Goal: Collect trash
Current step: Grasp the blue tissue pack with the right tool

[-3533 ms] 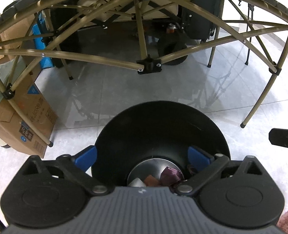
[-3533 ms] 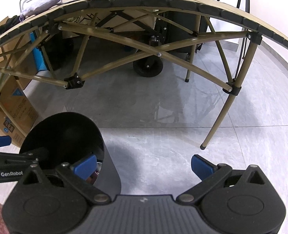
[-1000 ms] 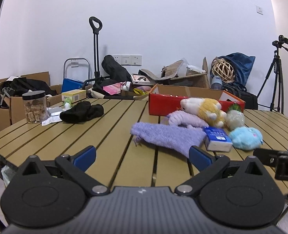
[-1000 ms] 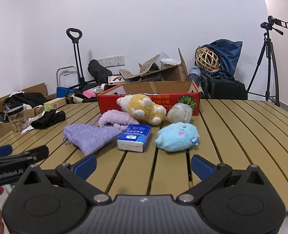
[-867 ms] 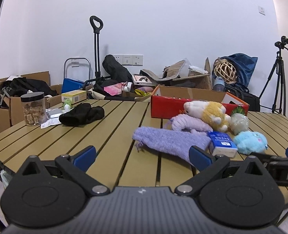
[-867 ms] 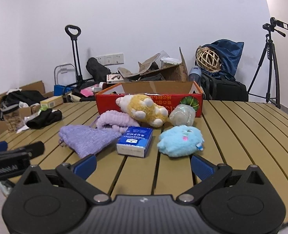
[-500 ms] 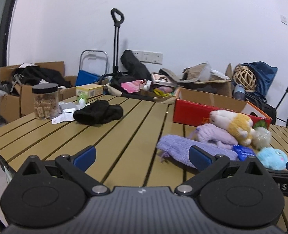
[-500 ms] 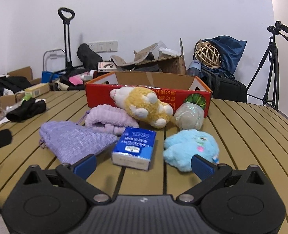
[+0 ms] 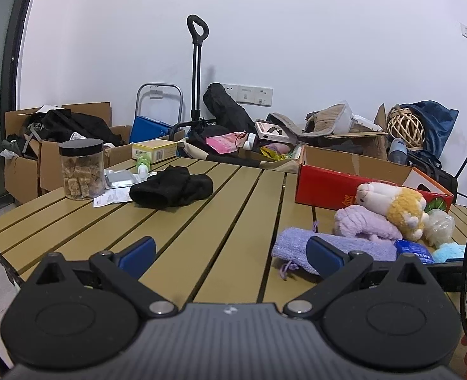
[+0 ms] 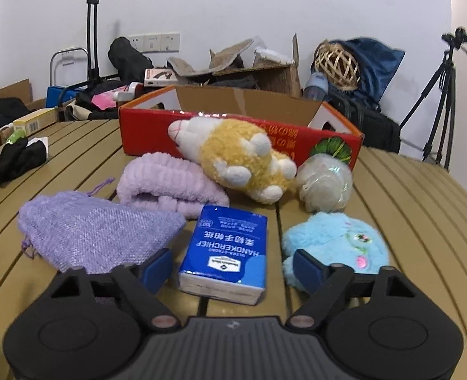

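My right gripper [image 10: 233,267] is open and empty, its fingers on either side of a blue handkerchief pack [image 10: 225,253] that lies on the slatted table [image 10: 417,221]. A crumpled clear plastic ball [image 10: 324,183] sits behind the pack, to its right. My left gripper [image 9: 232,251] is open and empty, low over the table's near left part [image 9: 202,221]. A receipt [image 9: 111,197] and a silver foil packet [image 9: 119,178] lie at the far left by a jar [image 9: 82,167]. The blue pack also shows in the left wrist view [image 9: 414,248].
A purple knit pouch [image 10: 97,231], a lilac towel [image 10: 167,186], a yellow-white plush [image 10: 236,155], a light blue plush [image 10: 338,247] and a red cardboard box [image 10: 239,126] crowd the right side. Black cloth [image 9: 171,186] lies mid-left. Boxes, a trolley and a tripod stand behind.
Both grippers have come up from the floor bin to table height. The right one has moved in close to the blue pack. The left has swung leftward over the table.
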A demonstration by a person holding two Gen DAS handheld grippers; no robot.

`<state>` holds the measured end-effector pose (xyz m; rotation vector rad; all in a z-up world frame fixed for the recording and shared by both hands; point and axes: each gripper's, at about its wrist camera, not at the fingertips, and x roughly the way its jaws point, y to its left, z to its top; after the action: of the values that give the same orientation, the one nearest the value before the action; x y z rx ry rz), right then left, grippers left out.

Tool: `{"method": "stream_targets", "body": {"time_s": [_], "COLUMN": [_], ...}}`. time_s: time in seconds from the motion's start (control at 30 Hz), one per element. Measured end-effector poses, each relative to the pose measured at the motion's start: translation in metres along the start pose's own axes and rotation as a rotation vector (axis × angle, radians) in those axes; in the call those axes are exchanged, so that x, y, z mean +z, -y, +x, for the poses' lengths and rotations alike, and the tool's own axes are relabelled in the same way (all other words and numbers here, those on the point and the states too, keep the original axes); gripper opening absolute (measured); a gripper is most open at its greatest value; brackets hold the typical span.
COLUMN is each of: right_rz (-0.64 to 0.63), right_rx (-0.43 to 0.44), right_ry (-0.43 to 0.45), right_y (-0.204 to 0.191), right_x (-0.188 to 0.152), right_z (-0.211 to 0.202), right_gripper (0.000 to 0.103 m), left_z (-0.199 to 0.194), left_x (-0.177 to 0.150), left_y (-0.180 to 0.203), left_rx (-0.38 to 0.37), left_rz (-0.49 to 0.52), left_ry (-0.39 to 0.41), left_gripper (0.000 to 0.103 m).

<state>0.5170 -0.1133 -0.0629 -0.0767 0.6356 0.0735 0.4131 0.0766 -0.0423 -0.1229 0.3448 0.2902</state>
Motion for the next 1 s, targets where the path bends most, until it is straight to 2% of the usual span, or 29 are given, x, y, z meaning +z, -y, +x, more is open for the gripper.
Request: {"method": "stream_targets", "body": {"time_s": [0.17, 0.27, 0.47, 0.53, 0.8, 1.0], "right_rz": [0.043, 0.046, 0.059, 0.059, 0.077, 0.119], "right_rx": [0.028, 0.024, 0.015, 0.009, -0.010, -0.060], "right_ry": [-0.025, -0.024, 0.036, 0.054, 0.145, 0.203], "right_y": [0.003, 0.002, 0.005, 0.008, 0.029, 0.064], "right_x": [0.002, 0.003, 0.000, -0.002, -0.016, -0.039], "right_z": [0.007, 0.007, -0.004, -0.011, -0.053, -0.087], "right_gripper": [0.056, 0.052, 0.051, 0.051, 0.051, 0.051], "left_z": [-0.002, -0.002, -0.001, 0.000, 0.013, 0.030], "left_x": [0.002, 0.003, 0.003, 0.004, 0.010, 0.013], "left_y": [-0.005, -0.008, -0.010, -0.009, 0.007, 0.029], "left_rx": [-0.002, -0.003, -0.021, -0.047, -0.148, -0.199], "left_rz": [-0.015, -0.022, -0.021, -0.022, -0.047, -0.083], "left_ry": [0.005, 0.006, -0.009, -0.020, -0.112, -0.193], "left_gripper": [0.103, 0.103, 0.103, 0.103, 0.103, 0.103]}}
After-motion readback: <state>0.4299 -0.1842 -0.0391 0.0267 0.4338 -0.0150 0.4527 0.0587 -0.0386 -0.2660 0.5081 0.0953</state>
